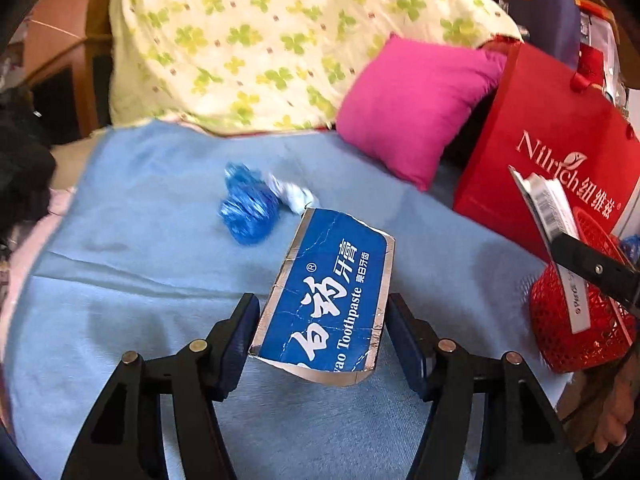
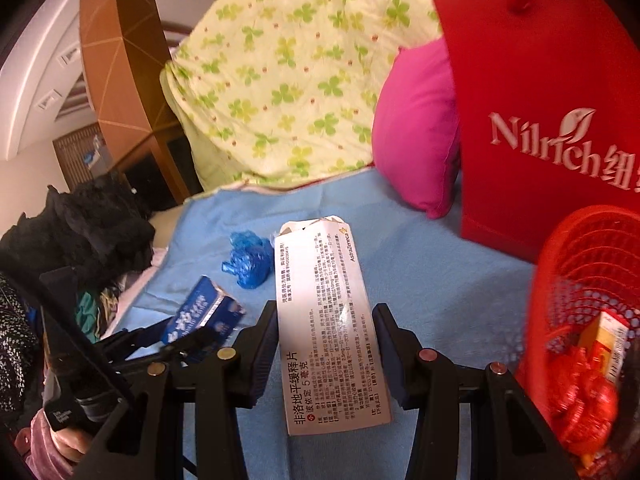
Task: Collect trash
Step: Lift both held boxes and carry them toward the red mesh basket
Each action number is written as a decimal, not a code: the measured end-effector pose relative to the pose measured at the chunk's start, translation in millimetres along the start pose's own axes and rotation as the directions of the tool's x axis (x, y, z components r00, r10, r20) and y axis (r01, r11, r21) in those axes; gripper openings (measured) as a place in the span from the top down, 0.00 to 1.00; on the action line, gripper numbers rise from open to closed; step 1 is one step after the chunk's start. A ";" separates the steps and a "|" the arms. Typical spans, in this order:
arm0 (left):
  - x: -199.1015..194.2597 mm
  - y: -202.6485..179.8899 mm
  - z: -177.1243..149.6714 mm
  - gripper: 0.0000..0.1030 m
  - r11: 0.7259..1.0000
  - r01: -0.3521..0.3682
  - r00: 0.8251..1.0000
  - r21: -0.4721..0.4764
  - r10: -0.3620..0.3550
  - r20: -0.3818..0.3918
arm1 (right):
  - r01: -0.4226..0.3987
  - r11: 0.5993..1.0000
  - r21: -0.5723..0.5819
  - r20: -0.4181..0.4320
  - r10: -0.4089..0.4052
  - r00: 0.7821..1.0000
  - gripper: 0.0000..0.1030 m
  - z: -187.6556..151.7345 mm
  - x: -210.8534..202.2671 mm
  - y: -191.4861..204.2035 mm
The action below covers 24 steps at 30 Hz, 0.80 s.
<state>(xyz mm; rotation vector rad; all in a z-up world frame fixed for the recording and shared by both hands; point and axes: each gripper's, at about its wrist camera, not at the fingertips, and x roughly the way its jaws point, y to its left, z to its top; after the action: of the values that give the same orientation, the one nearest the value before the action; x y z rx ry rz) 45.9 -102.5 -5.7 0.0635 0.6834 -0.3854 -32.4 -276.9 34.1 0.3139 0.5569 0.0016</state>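
Note:
My left gripper (image 1: pixel 322 312) is shut on a blue toothpaste box (image 1: pixel 332 292), holding it tilted above the light blue blanket (image 1: pixel 140 280). A crumpled blue plastic wad (image 1: pixel 246 212) and a crumpled white scrap (image 1: pixel 292 194) lie on the blanket beyond it. My right gripper (image 2: pixel 326 320) is shut on a flat white medicine box (image 2: pixel 324 320) with printed text. In the left wrist view that box (image 1: pixel 552 208) hangs over the red mesh basket (image 1: pixel 576 320). The basket (image 2: pixel 588 264) holds red wrappers and a yellow carton. The right wrist view also shows the toothpaste box (image 2: pixel 204 312) and the blue wad (image 2: pixel 246 260).
A red paper bag (image 1: pixel 540 140) stands behind the basket, and a pink pillow (image 1: pixel 416 108) leans beside it. A clover-print quilt (image 1: pixel 260 40) is piled at the back. Dark clothing (image 2: pixel 92 224) is heaped at the blanket's left edge. A hand (image 1: pixel 616 400) shows at lower right.

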 end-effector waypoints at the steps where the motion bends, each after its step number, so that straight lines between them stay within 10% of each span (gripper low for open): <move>1: -5.9 -0.8 -1.8 0.36 1.000 -0.019 1.000 -0.001 0.019 0.012 | 0.001 1.000 0.002 0.023 -0.001 1.000 0.52 -1.2 -8.1 -1.1; 24: -127.1 -54.9 -49.8 0.36 0.974 -0.226 0.970 0.024 0.223 0.095 | -0.088 0.996 0.024 0.178 0.083 0.981 0.52 -47.2 -107.4 8.5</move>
<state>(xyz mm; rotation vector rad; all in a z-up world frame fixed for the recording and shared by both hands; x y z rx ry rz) -94.3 -102.8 39.0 0.1544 0.5718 -0.1812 -147.5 -264.2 54.5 0.3649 0.3671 0.0476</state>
